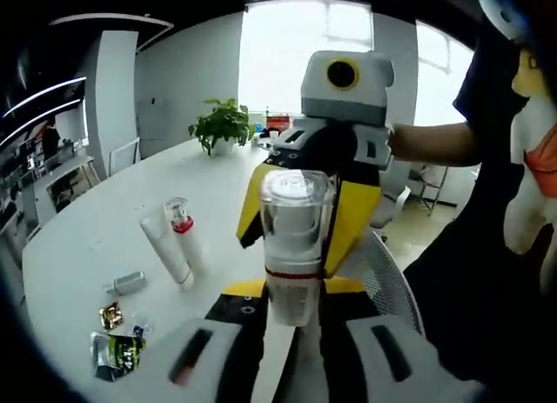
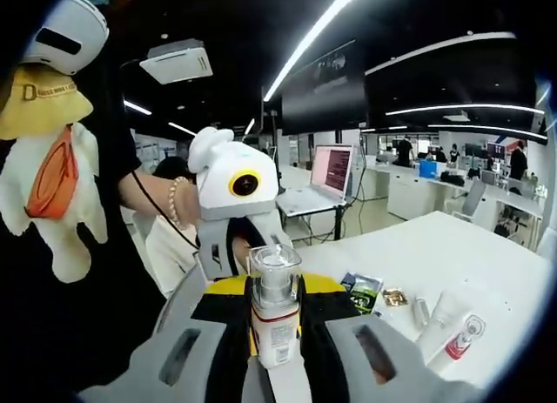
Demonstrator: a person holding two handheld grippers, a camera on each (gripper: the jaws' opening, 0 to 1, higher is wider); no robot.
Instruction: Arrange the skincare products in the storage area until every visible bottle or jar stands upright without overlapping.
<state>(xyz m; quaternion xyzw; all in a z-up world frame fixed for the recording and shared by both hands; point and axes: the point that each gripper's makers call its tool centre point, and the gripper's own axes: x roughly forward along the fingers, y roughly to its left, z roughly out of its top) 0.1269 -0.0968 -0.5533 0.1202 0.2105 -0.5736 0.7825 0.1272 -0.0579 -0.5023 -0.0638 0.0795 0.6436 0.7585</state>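
You are mid-transfer: a clear-capped bottle point(image 1: 294, 246) with a red band hangs in the air between your two tools, above the near edge of the counter point(image 1: 104, 220). In the left gripper view your left tool point(image 1: 291, 351) has its jaws close on either side of the bottle's base, and the right tool point(image 1: 300, 211) faces you, its yellow jaws flanking the bottle's upper body. Which tool truly pinches it I cannot tell; both sit pressed near it. In the right gripper view the same bottle point(image 2: 275, 307) stands upright between the right tool point(image 2: 277, 355) jaws. Your hand point(image 2: 178, 203) reaches in level, wrist straight. Next, I judge, let one tool release and set the bottle upright on the counter. Farther off, toward the counter's middle, a white tube point(image 1: 165, 245) and a red-collared bottle point(image 1: 180, 218) lie together and await standing, near small packets point(image 1: 117, 346).
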